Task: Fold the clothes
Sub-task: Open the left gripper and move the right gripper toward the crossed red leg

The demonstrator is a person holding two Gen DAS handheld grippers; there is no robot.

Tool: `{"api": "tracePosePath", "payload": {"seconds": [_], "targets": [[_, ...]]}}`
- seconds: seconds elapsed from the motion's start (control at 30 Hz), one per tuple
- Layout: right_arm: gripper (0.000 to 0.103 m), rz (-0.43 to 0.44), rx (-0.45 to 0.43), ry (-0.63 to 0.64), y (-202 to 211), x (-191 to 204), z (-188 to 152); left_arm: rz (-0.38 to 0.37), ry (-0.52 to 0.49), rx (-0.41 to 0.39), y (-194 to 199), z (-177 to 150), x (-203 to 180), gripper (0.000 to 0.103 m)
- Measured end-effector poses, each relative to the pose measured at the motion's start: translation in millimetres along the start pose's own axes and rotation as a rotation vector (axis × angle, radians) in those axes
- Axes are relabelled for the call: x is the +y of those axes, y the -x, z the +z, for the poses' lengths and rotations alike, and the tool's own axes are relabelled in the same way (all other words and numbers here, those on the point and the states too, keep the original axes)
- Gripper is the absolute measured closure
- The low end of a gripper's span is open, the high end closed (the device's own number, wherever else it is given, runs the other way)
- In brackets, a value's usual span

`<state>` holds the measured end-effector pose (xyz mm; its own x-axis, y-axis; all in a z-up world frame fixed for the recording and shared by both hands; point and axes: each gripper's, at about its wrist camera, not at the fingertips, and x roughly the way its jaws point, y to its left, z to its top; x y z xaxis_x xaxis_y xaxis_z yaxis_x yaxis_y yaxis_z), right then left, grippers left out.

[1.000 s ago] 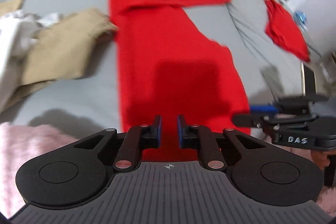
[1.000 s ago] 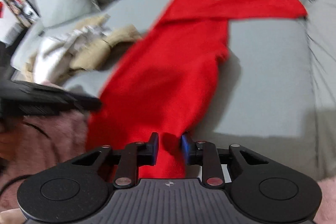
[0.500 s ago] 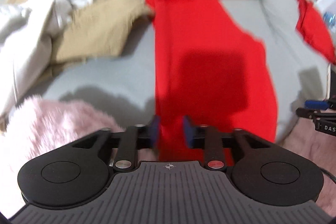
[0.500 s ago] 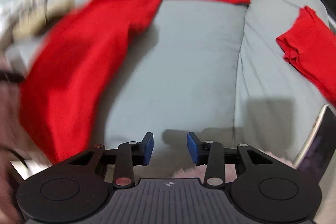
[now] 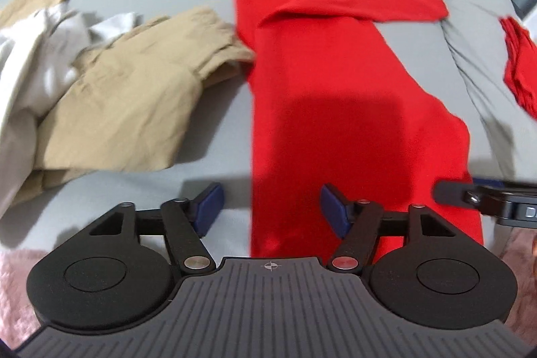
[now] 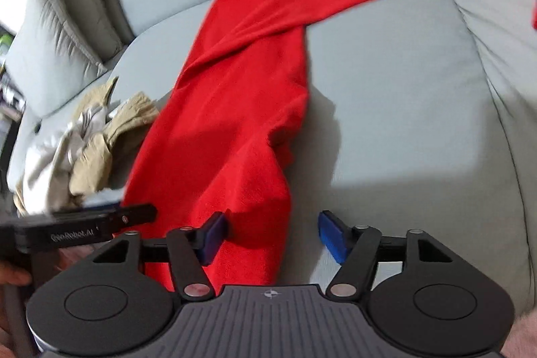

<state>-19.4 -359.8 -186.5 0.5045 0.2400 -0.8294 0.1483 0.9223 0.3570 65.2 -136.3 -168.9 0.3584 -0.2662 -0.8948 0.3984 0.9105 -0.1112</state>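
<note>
The long red knit garment lies down the middle of the grey sofa cushion. The left gripper is opening and the right gripper closing, both empty over its near hem. Next, I think, pinch the hem corners.

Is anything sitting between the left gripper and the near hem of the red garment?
Nothing visible. The left gripper hangs right over the near left edge of the red garment, jaws opening, pads off the cloth. The tan clothes lie off to the left, touching the garment only farther up.
</note>
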Motion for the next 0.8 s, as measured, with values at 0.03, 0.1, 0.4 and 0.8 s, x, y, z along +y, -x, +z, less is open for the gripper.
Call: {"api": "tracePosePath", "payload": {"seconds": [0.03, 0.1, 0.4, 0.8], "targets": [[0.094, 0.008, 0.008, -0.011, -0.2, 0.1, -0.3, -0.009, -0.005, 0.001, -0.9, 0.6, -1.0, 0.079], [0.095, 0.023, 0.026, -0.043, -0.1, -1.3, -1.2, -0.036, 0.02, 0.012, 1.2, 2.1, -0.7, 0.098], [0.042, -0.02, -0.027, 0.034, 28.0, 5.0, 14.0, 0.077, 0.003, -0.135, 43.8, 1.5, -13.3, 0.05], [0.038, -0.093, -0.204, -0.039, -0.2, 20.6, 121.6, 0.144, 0.147, -0.413, 11.6, 131.3, 20.2, 0.05]]}}
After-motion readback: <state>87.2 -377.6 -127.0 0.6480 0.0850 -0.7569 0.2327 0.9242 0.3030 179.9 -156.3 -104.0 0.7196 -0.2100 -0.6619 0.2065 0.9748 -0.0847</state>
